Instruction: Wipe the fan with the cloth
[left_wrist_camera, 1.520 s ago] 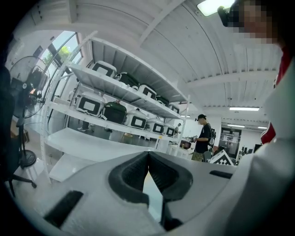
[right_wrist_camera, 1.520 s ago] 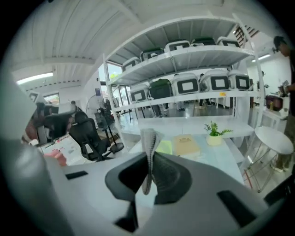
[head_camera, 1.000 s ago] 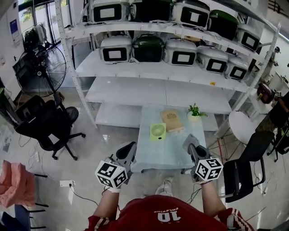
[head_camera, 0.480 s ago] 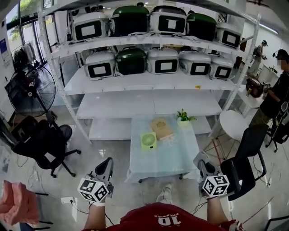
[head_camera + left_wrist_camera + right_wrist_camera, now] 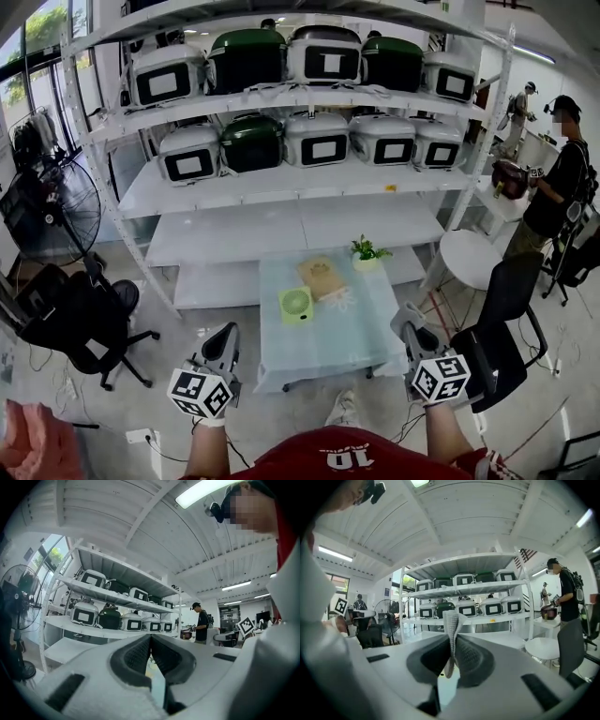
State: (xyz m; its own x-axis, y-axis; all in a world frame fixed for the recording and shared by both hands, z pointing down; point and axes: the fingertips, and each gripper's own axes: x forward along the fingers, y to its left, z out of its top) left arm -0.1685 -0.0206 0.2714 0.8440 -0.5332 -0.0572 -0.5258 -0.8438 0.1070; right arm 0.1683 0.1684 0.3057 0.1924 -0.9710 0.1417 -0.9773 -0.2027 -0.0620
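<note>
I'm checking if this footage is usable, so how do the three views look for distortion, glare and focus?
Head view: evenly lit and sharp, but the shelf rack leans inward at its sides. Left gripper view: strong fisheye with black corners, and the ceiling light is blown out. Right gripper view: same fisheye; the cloth in its jaws shows its weave clearly.

Seen from my remote console, the workroom was bright: tall white shelving point(image 5: 291, 220) carried rows of white and dark green rice cookers point(image 5: 317, 141) on its two upper tiers. A low glass-topped table point(image 5: 328, 342) stood before it on the glossy pale floor point(image 5: 178, 323). A black office chair point(image 5: 80, 323) and a pedestal fan point(image 5: 52, 211) stood at the left near the windows point(image 5: 42, 37). A round white table point(image 5: 472, 253) and a second black chair point(image 5: 511, 291) stood at the right. Strip lights point(image 5: 206, 491) ran along the ribbed white ceiling point(image 5: 140, 531).
</note>
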